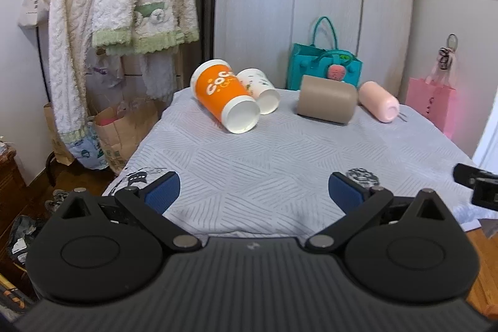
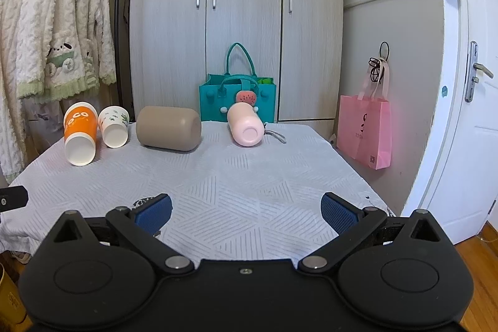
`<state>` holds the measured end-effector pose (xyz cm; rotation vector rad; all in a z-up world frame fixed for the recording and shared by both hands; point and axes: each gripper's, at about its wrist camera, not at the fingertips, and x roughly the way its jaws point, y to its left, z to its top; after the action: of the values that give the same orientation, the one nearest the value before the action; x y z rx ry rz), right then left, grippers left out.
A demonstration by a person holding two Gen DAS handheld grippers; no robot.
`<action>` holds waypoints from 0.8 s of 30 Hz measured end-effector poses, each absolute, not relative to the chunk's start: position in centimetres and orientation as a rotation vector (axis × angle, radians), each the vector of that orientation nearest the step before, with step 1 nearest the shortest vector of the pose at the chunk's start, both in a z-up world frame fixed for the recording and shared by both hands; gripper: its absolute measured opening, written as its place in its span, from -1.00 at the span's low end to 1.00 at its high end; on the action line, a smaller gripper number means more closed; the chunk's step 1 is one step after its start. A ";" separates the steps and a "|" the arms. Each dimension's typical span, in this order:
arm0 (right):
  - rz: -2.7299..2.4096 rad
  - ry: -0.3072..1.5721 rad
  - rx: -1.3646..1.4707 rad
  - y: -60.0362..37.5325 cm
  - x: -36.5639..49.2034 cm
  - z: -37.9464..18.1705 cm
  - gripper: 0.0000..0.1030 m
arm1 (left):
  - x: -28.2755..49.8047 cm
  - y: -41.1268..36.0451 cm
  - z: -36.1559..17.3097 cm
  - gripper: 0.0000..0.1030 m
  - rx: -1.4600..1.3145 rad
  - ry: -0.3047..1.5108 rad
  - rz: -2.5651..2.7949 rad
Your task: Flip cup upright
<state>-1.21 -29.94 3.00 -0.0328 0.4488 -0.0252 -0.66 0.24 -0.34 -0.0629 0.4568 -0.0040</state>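
Four cups are seen lying on their sides along the far part of the worktop [image 2: 249,176], which is covered by a pale patterned cloth: an orange cup [image 2: 79,134] at the far left, a white cup [image 2: 114,126] just beside it and seemingly touching it, a tan cup [image 2: 169,128] nearer the middle, and a pink cup [image 2: 246,128] to the right, with a teal bag [image 2: 238,101] behind it. None has been set upright yet. The left gripper [image 1: 253,192] is held low over the near edge of the worktop with its fingers [image 1: 162,192] spread wide and nothing between them; the right gripper [image 2: 246,212] is held likewise, its fingers [image 2: 154,212] wide apart and empty. Both are well apart from the cups, so the step in hand is judged to be the approach. Which cup is meant cannot be told. The approach would best be made across a cup's side, with the body centred between the fingers before they are closed. The paper cups should be squeezed lightly, since the walls are likely to buckle. The rounded cups may roll when nudged, so contact should be made evenly on both sides. Once lifted clear of the cloth, a cup should be turned until its base faces down, then lowered flat before release.
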 end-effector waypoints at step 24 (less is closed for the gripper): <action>-0.030 0.464 -0.027 -30.0 -1.1 2.7 1.00 | -0.7 0.4 -0.5 1.00 -0.087 0.453 -0.002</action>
<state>-1.11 -30.05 2.71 -0.0270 0.4639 -0.0296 -0.73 0.43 -0.53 -0.0871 0.4526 -0.0022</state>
